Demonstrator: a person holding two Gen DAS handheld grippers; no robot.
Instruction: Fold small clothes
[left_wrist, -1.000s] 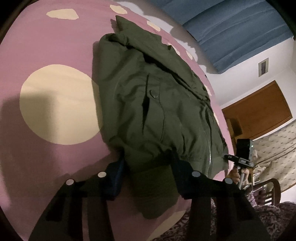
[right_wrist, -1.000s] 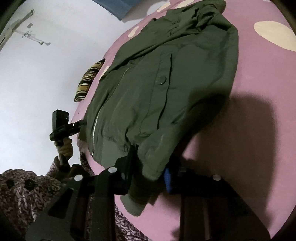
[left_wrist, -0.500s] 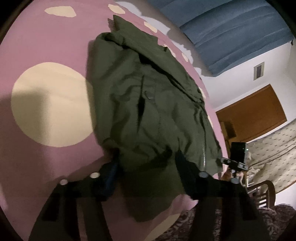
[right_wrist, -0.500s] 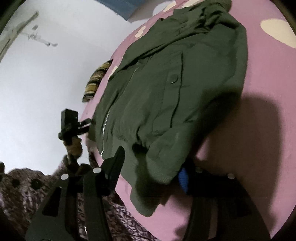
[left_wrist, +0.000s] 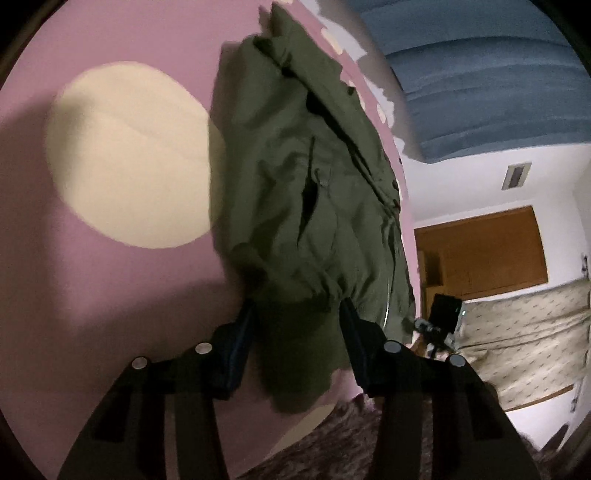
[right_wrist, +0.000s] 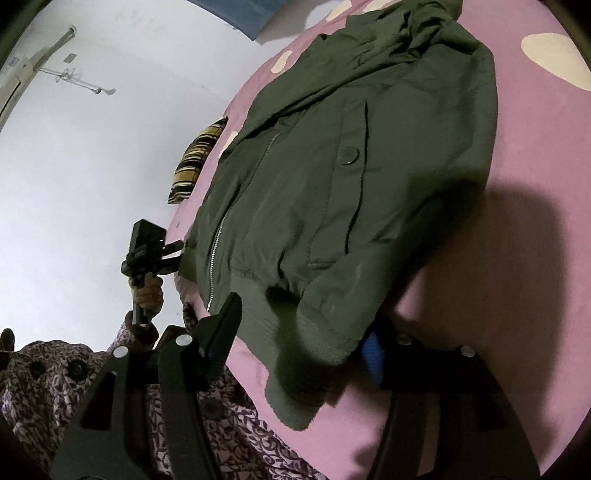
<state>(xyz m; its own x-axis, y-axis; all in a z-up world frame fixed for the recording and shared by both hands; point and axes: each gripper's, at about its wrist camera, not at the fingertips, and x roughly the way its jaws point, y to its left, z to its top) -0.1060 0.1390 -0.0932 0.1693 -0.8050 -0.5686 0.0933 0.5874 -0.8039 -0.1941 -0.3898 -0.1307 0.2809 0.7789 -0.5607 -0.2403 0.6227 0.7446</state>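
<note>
Jacket (right_wrist: 332, 192), olive, lies flat on pink bed (right_wrist: 517, 258), ahead of both tongs. Soft, padded, limp; ribbed hem gives best hold. Left tongs (left_wrist: 295, 317) spread, straddling cuff. Right tongs (right_wrist: 306, 317) spread around hem corner, unclenched.

No text, label, brand, number or sign can be read in either wrist view; nothing ahead of either gripper carries legible writing.

One green jacket (right_wrist: 354, 192), one striped pillow (right_wrist: 195, 162), two claws (left_wrist: 295, 317) (right_wrist: 306, 325).
</note>
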